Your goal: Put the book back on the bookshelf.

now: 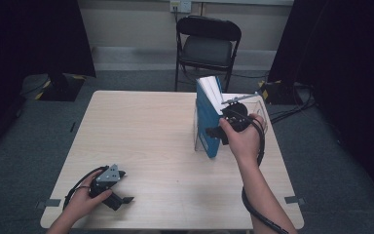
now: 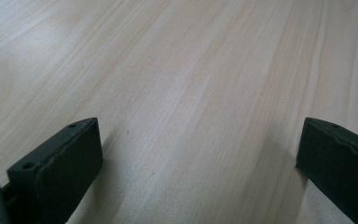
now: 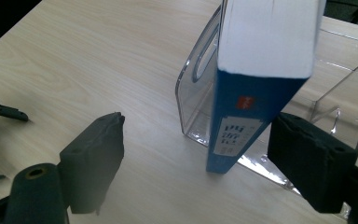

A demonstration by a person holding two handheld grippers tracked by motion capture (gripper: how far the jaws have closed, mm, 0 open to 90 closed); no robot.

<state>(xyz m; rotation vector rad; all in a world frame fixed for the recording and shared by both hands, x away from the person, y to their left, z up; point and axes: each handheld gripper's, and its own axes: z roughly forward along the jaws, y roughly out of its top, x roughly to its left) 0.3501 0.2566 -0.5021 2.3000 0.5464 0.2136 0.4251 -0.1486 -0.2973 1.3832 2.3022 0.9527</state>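
The book (image 3: pixel 242 116) stands upright in the clear holder (image 3: pixel 200 88) near the table's (image 1: pixel 141 136) far right corner, so that part looks done. The right gripper (image 3: pixel 200 158) is open around it, letting go. The left gripper (image 2: pixel 198 158) rests open near the front left corner.

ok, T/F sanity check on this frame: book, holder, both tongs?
1. The blue book stands upright at the clear holder. True.
2. The right tongs are shut on the book. False: the jaws stand open, one on each side of it.
3. The left tongs are open over bare table. True.
4. The book lies flat on the table. False: it stands on its lower edge.
5. A chair stands beyond the table. True.
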